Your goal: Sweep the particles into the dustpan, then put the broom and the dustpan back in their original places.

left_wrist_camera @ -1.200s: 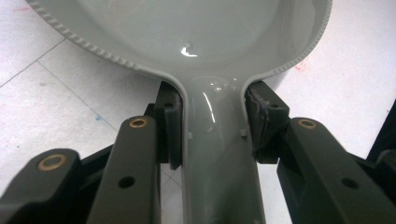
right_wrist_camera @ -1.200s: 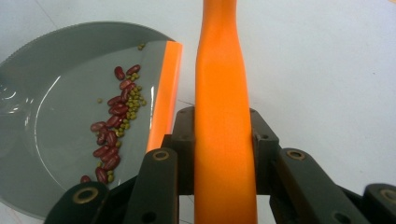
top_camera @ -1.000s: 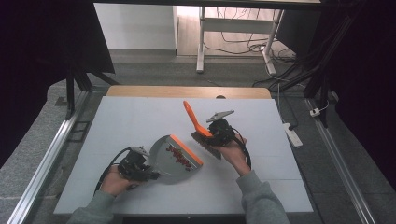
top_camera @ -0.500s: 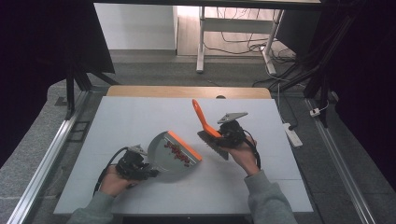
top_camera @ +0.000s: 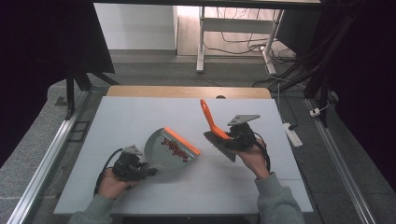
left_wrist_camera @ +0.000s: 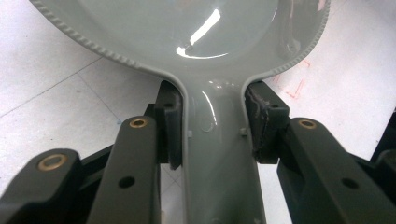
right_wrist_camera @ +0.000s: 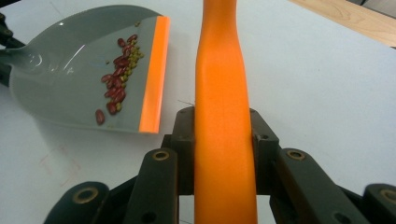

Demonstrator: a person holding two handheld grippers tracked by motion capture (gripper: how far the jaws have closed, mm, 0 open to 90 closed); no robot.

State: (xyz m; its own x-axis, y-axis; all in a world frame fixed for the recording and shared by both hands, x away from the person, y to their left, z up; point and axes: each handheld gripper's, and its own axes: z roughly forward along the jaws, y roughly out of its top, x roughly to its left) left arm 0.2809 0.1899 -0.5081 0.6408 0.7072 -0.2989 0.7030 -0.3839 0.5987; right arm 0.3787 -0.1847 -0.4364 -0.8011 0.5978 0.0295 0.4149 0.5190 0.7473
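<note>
One grey dustpan (top_camera: 170, 150) holding a cluster of beans (top_camera: 174, 146) is pinched by the left gripper (top_camera: 140, 169), while beside it the right gripper (top_camera: 229, 138) pinches one orange brush (top_camera: 211, 122).

Grey sleeves (top_camera: 275, 203) — black gripper (right_wrist_camera: 222, 140) arms, brass pins.

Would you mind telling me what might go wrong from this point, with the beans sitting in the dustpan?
1. The beans lie close to the orange lip of the dustpan; tipping it forward could spill them onto the table.
2. The left gripper holds the dustpan by its narrow handle alone, so the pan might twist in the grip.
3. The brush in the right gripper hangs near the pan and could bump it.
</note>
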